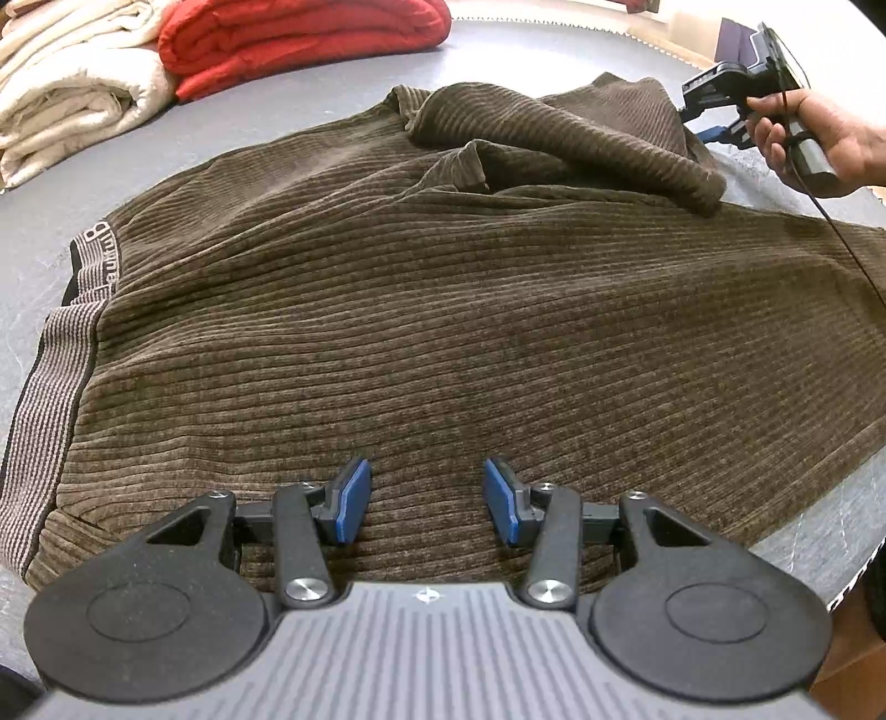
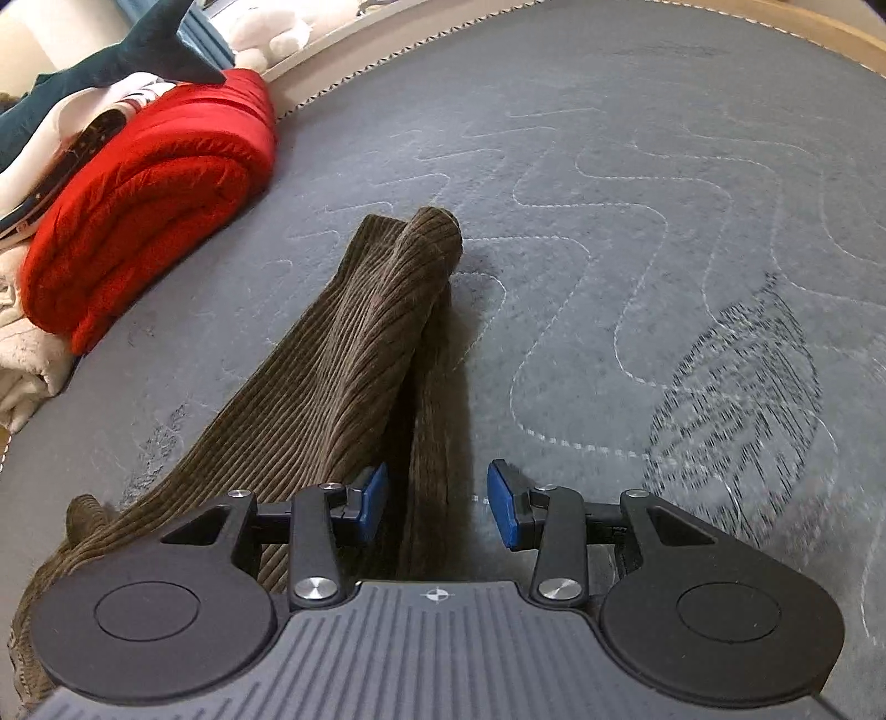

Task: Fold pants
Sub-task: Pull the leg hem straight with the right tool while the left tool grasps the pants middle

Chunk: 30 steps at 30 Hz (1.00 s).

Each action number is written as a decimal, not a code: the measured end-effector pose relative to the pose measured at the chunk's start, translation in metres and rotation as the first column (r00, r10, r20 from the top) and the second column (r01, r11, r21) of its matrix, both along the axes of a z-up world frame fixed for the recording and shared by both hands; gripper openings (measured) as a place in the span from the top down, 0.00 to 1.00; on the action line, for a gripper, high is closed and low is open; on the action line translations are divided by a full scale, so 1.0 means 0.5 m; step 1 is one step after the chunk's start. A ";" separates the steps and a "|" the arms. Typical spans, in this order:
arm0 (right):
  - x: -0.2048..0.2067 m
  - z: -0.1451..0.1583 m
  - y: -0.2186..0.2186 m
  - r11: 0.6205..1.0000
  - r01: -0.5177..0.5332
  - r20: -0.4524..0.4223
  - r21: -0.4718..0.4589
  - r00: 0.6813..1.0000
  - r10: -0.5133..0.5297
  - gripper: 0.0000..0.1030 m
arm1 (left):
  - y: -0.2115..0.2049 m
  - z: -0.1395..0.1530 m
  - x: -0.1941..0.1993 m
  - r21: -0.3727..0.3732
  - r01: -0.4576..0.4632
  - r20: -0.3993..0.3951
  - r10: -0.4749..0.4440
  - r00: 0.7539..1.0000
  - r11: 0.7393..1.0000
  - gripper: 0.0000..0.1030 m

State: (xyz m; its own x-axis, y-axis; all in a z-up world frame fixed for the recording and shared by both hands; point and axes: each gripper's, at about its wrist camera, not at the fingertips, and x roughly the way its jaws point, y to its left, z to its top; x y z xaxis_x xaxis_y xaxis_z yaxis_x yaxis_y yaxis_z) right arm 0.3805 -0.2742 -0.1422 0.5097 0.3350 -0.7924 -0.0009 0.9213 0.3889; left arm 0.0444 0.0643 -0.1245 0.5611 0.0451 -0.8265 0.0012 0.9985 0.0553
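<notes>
Brown corduroy pants (image 1: 443,310) lie spread on the grey mattress, striped waistband (image 1: 50,387) at the left. One leg is flopped over the top part near the far edge. My left gripper (image 1: 426,498) is open just above the near part of the pants, holding nothing. In the right wrist view a twisted pant leg (image 2: 382,332) runs away from me over the mattress. My right gripper (image 2: 437,504) is open, with a fold of the leg between its blue pads (image 2: 506,504). The right gripper also shows in the left wrist view (image 1: 714,119), held by a hand at the far right.
A folded red blanket (image 1: 299,39) and cream blankets (image 1: 72,94) are stacked at the far left; the red one also shows in the right wrist view (image 2: 149,221), with a dark plush toy (image 2: 111,61) on top. Grey quilted mattress (image 2: 664,221) extends to the right.
</notes>
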 end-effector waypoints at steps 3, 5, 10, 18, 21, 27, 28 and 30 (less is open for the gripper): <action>0.008 -0.005 0.002 1.000 -0.009 0.025 -0.005 1.000 0.009 0.76 | -0.003 0.000 0.002 0.006 -0.002 -0.005 0.002 1.000 1.000 0.50; 0.016 -0.006 0.000 1.000 0.000 0.017 0.003 1.000 0.000 0.92 | -0.004 0.001 0.004 0.010 0.001 -0.011 0.000 1.000 1.000 0.50; 0.016 0.024 -0.014 0.999 0.018 0.055 0.028 0.998 -0.020 0.94 | -0.004 0.000 0.001 0.009 -0.003 -0.005 0.003 1.000 1.000 0.50; -0.072 0.195 -0.233 0.819 0.562 0.314 0.112 0.762 -0.566 0.95 | 0.003 0.000 -0.005 -0.001 0.005 0.000 -0.005 1.000 1.000 0.50; -0.097 0.144 -0.318 0.760 0.646 0.175 0.071 0.742 -0.647 0.95 | 0.006 0.008 0.009 0.003 0.013 -0.031 -0.013 0.999 1.000 0.48; -0.115 0.041 -0.383 0.815 0.579 0.016 0.027 0.815 -0.579 0.88 | -0.010 0.057 0.069 0.040 0.038 -0.062 -0.035 0.997 0.998 0.40; -0.118 0.034 -0.392 0.818 0.573 0.005 0.040 0.819 -0.574 0.84 | -0.021 0.076 0.086 0.034 0.061 -0.026 -0.060 0.998 0.998 0.40; -0.121 0.033 -0.408 0.818 0.570 0.005 0.074 0.820 -0.572 0.78 | -0.046 0.106 0.127 0.032 0.097 0.025 -0.097 0.995 0.995 0.38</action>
